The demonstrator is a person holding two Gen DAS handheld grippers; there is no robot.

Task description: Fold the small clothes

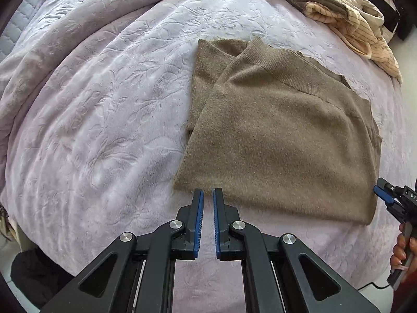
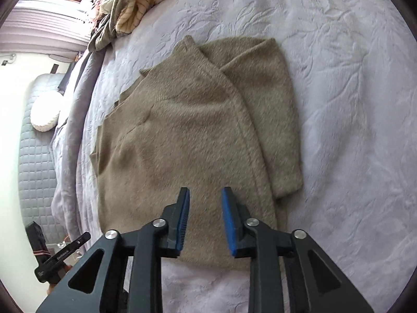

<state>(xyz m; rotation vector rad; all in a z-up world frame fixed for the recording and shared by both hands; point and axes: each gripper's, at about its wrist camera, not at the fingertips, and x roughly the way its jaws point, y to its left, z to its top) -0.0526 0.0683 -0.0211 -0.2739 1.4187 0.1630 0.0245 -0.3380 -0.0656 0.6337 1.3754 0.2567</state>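
The brown sweater (image 1: 281, 130) lies folded on the bed (image 1: 104, 104), just ahead of my left gripper (image 1: 207, 191) and under my right gripper (image 2: 205, 190). Both are narrowly open and empty. It looks soft and light; I would pinch a corner. I read no label on it.

The left gripper (image 1: 208, 191) points straight down, jaws slightly apart and empty. The right gripper (image 2: 205, 191) tilts downward, jaws parted wider, also empty. A hand (image 1: 402, 251) grips its handle.
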